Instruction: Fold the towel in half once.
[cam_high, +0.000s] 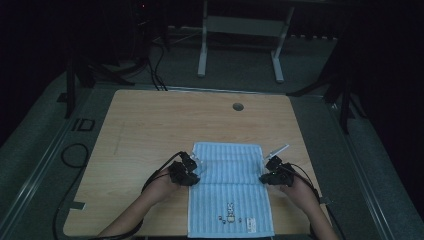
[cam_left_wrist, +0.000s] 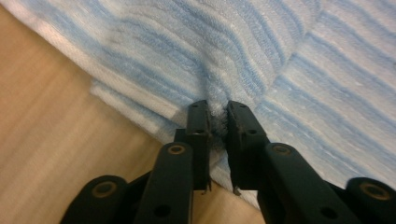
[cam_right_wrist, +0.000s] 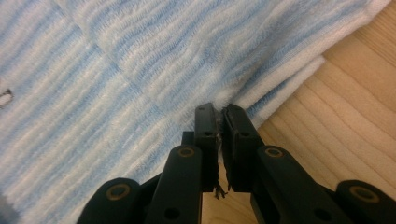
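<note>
**High view: towel fold, both edges pinched**

The blue striped towel (cam_high: 231, 190) lies on the near half of the wooden table (cam_high: 150, 125), its far part doubled over. The left gripper (cam_high: 192, 172) and right gripper (cam_high: 267, 172) each pinch a side edge, jaws narrow with terry between them. Best lower both hands evenly, keeping the edges aligned, and let go only once the layer lies flat.

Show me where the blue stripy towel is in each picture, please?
High view: the towel lies bottom middle on the table, between the left gripper and the right gripper.
Left gripper view: it fills the top and right; its edge is pinched in the fingers.
Right gripper view: it fills the top and left, its edge pinched too.
Shared landmark: the towel's white hem against the wood.
</note>
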